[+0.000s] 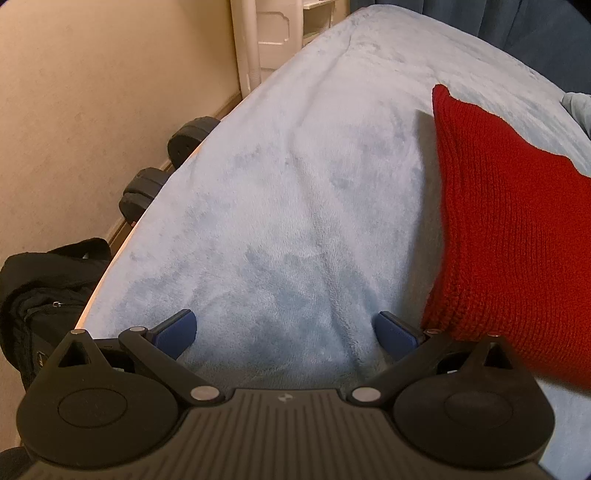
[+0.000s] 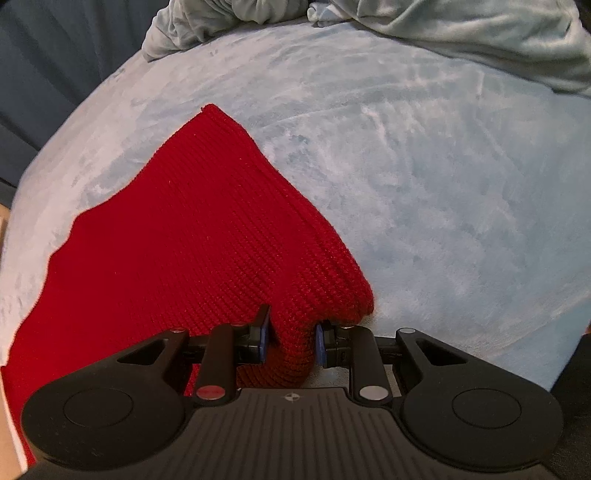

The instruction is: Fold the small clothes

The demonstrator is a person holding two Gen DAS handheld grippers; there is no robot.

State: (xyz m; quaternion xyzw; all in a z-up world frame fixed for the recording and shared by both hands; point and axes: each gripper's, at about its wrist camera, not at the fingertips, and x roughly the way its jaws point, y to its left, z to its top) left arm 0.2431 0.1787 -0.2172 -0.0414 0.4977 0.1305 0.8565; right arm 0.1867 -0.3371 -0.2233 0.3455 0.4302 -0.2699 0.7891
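Observation:
A red knit garment (image 2: 192, 236) lies on a pale blue fleece blanket (image 2: 424, 192). My right gripper (image 2: 291, 338) is shut on a bunched corner of the red knit at its near right end, and the cloth rises between the blue pads. In the left wrist view the same red knit (image 1: 517, 236) fills the right side, with its edge lifted off the blanket (image 1: 277, 221). My left gripper (image 1: 286, 330) is open and empty, with its blue fingers spread over bare blanket just left of the knit.
The bed edge runs along the left, with black dumbbells (image 1: 166, 162) and a black bag (image 1: 44, 291) on the floor below it. A crumpled grey-green blanket (image 2: 406, 29) lies at the far side. Dark blue curtains (image 2: 55, 66) hang behind the bed.

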